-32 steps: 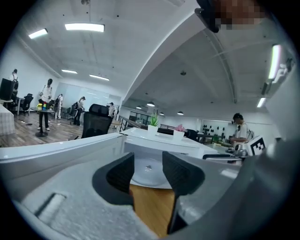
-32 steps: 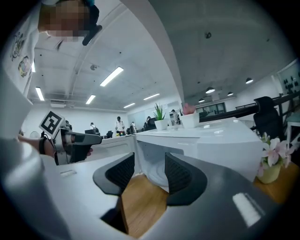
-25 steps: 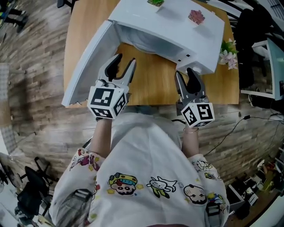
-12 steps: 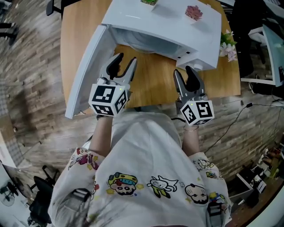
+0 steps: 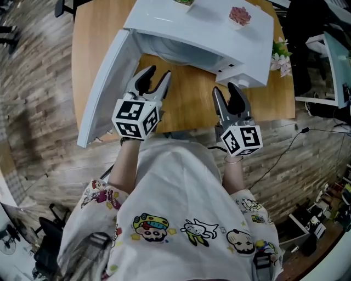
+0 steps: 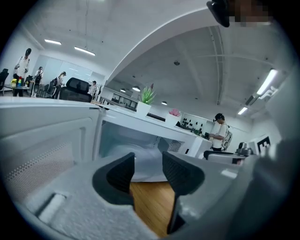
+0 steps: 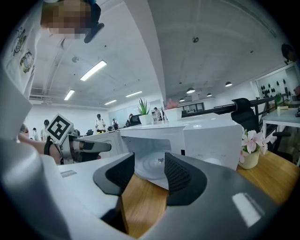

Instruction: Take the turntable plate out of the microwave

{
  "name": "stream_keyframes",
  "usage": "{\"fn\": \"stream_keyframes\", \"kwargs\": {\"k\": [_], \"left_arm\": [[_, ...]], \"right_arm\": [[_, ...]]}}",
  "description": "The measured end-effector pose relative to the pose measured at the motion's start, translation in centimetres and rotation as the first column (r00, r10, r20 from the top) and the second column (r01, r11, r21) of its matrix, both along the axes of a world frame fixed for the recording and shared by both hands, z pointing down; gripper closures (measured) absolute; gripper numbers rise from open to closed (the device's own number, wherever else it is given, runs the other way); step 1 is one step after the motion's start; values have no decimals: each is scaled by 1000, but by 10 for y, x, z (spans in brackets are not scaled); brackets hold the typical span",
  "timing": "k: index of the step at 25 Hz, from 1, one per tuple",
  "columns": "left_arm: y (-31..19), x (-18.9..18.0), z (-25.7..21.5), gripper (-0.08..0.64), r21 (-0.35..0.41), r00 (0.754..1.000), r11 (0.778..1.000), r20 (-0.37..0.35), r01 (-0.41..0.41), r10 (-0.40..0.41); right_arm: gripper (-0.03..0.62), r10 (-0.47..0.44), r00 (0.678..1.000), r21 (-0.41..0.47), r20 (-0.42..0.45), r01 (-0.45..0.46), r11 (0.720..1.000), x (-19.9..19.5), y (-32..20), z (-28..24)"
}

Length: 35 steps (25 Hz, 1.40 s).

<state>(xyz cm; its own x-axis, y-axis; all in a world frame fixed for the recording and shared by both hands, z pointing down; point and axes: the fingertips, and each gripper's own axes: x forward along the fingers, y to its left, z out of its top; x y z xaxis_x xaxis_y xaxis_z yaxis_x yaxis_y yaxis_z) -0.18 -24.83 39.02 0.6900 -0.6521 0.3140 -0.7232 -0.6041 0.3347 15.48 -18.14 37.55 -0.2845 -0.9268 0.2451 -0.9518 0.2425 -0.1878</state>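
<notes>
The white microwave (image 5: 208,30) stands on the wooden table (image 5: 189,107) with its door (image 5: 101,88) swung wide to the left. In the right gripper view the clear turntable plate (image 7: 150,168) lies flat on the cavity floor, seen between the jaws. My left gripper (image 5: 154,77) is open just in front of the cavity's left side, with nothing between its fingers. The left gripper view looks past the left gripper (image 6: 147,155) into the cavity (image 6: 136,140). My right gripper (image 5: 226,90) (image 7: 149,158) is open and empty, short of the opening, below the control panel.
Two small potted plants (image 5: 239,15) stand on top of the microwave. A vase of pale flowers (image 5: 281,57) sits at the table's right end. The open door walls off the left. The table's near edge runs just under both grippers.
My left gripper has edged a little toward the microwave opening. The right gripper has kept its place.
</notes>
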Motion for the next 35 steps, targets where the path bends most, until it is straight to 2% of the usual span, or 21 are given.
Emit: {"fn": "stream_keyframes", "kwargs": {"k": [10,18,23,29,35], "left_arm": [[-12,6,34,377,-96,998,995,-60,20,-26],[-17,14,66,377,-196,986,979,-139,64,-92],[-25,19,88,377,-281,966,954,-200,101,-161],[-35,24,118,376,-389,936,912,-255,131,-243],[-47,26,140,376,-458,902,875,-295,157,-316]], "right_arm": [[397,-10,1000,-31,8,10,999,-6,-2,19],[397,-45,999,-53,4,45,998,-21,-7,37],[398,-67,998,-65,10,68,996,-30,-6,47],[397,-79,997,-78,3,79,994,-32,-6,56],[399,-82,997,-89,2,82,993,-29,-4,62]]}}
